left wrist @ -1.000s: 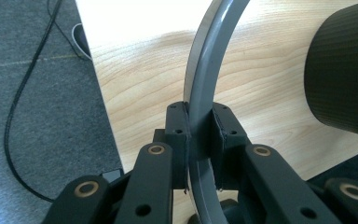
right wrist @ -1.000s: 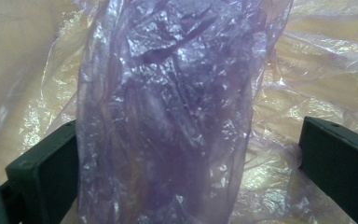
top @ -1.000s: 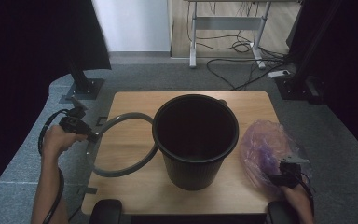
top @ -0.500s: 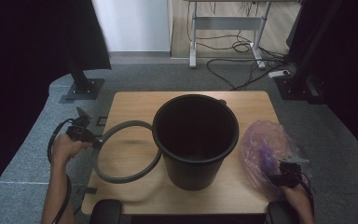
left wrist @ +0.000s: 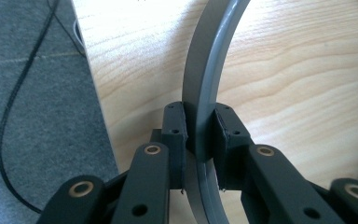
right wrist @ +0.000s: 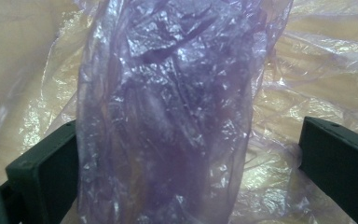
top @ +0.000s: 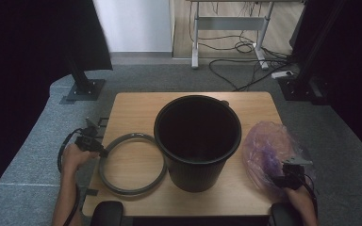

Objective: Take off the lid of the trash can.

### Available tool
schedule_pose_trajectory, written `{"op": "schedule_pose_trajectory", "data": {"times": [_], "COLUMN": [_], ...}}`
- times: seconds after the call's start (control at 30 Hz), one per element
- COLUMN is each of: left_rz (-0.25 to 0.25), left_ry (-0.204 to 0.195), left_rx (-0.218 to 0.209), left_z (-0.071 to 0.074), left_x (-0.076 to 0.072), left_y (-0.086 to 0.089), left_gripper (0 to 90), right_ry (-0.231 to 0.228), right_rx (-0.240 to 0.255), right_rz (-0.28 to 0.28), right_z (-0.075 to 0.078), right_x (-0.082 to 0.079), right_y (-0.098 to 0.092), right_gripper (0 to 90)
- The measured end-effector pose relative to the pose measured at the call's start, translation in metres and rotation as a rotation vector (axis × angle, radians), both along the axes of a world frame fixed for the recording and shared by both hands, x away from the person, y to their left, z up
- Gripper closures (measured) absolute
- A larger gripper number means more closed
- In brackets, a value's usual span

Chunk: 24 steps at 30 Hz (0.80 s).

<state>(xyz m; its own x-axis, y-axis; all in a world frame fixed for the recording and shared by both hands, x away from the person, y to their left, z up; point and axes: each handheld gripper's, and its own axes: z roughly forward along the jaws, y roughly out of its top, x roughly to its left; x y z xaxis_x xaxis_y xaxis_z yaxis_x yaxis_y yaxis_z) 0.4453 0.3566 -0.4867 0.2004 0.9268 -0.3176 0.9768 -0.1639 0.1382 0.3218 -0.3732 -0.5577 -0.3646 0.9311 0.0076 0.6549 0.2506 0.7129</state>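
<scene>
The left tongs (left wrist: 200,135) are clamped on the grey ring (left wrist: 212,70), its band pinched between the two pads. In the high view the left tongs (top: 95,147) meet the ring (top: 133,164) at about its nine o'clock edge, right at the counter's (top: 132,106) left border. The ring lies flat on the wood at roughly eight o'clock from the black bucket (top: 198,141), its right side just beside the bucket's wall. The bucket stands upright near the middle of the counter.

The right tongs (right wrist: 186,168) stand wide apart with a fold of the purple plastic bag (right wrist: 168,116) between them; the left pad touches the film, the right pad is clear of it. In the high view the bag (top: 271,153) sits crumpled at three o'clock from the bucket, with the right tongs (top: 290,176) at its near edge.
</scene>
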Motion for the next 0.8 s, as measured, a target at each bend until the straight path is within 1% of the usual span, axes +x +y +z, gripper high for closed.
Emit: {"op": "schedule_pose_trajectory", "data": {"times": [0.03,0.13,0.17,0.23,0.27,0.3,0.33,0.43,0.47,0.53,0.6,0.63,0.67,0.7,0.73,0.77,0.8], "left_rz": [0.001,0.004,0.006,0.000,-0.005,-0.005,-0.008,-0.042,-0.045,-0.045,-0.052,-0.052,-0.061,-0.068,-0.073,-0.073,-0.069], "left_ry": [0.000,-0.026,-0.025,-0.047,-0.061,-0.082,-0.094,-0.156,-0.172,-0.217,-0.256,-0.256,-0.278,-0.299,-0.337,-0.337,-0.358], "left_rx": [0.005,0.017,0.020,0.043,0.042,0.056,0.064,0.106,0.106,0.109,0.122,0.122,0.129,0.135,0.145,0.145,0.142], "left_z": [-0.003,-0.010,-0.013,-0.018,-0.019,-0.019,-0.019,-0.019,-0.019,-0.020,-0.021,-0.021,-0.022,-0.023,-0.025,-0.025,-0.027], "left_x": [0.000,0.000,0.000,-0.001,-0.001,-0.002,-0.003,-0.006,-0.006,-0.009,-0.012,-0.012,-0.014,-0.016,-0.020,-0.020,-0.022], "left_y": [-0.001,-0.004,-0.005,-0.008,-0.009,-0.010,-0.012,-0.016,-0.017,-0.019,-0.023,-0.023,-0.025,-0.026,-0.029,-0.029,-0.030], "left_gripper": [76.0,76.0,76.0,76.2,76.3,76.4,76.2,75.2,74.2,68.5,64.2,60.9,60.9,55.3,50.1,47.9,47.9], "right_ry": [0.000,0.000,0.000,0.000,0.000,0.000,0.000,0.000,0.000,0.000,0.000,0.000,0.000,0.000,0.001,0.001,0.000], "right_rx": [0.000,0.000,0.000,0.000,0.000,0.000,0.000,0.000,0.000,0.000,0.000,0.000,0.001,0.001,0.001,0.001,0.001], "right_rz": [0.000,0.000,0.000,0.000,0.000,0.000,0.000,0.000,0.000,0.000,0.000,0.000,0.000,0.000,0.000,0.000,0.000], "right_z": [0.000,0.000,0.000,0.000,0.000,0.000,0.000,0.000,0.000,0.000,0.000,0.000,0.000,0.000,0.000,0.000,0.000], "right_x": [0.000,0.000,0.000,0.000,0.000,0.000,0.000,0.000,0.000,0.000,0.000,0.000,0.000,0.000,0.000,0.000,0.000], "right_y": [0.000,0.000,0.000,0.000,0.000,0.000,0.000,0.000,0.000,0.000,0.000,0.000,0.000,0.000,0.000,0.000,0.000], "right_gripper": [0.0,0.0,0.0,0.0,0.0,0.0,0.0,0.0,0.0,0.0,0.0,0.0,0.0,0.0,0.0,0.0,0.0]}}
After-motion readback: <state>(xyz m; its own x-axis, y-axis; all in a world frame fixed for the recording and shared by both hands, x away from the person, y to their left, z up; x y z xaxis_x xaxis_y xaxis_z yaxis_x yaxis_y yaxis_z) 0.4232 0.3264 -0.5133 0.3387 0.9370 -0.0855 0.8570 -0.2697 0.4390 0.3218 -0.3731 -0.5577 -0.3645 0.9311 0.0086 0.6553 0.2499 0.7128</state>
